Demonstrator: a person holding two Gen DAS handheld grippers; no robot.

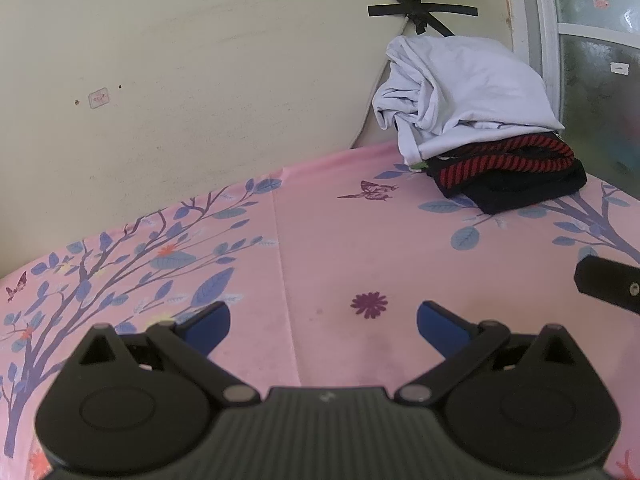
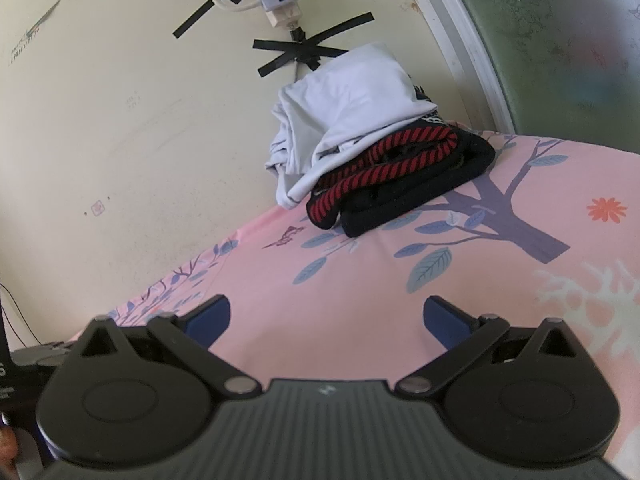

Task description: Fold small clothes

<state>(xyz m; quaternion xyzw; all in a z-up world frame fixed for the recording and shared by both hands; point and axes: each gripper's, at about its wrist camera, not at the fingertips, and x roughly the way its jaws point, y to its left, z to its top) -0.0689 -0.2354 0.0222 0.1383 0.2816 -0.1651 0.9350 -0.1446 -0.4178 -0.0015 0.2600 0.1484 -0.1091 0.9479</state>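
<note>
Left tongs [image 1: 323,322] wide, empty, over pink sheet [image 1: 320,240]. Right tongs [image 2: 327,316] wide, empty. Clothes pile [image 2: 380,152] beyond both, against wall [image 1: 180,80].

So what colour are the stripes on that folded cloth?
Red and black stripes on the striped garment, clearest in the right wrist view.
</note>
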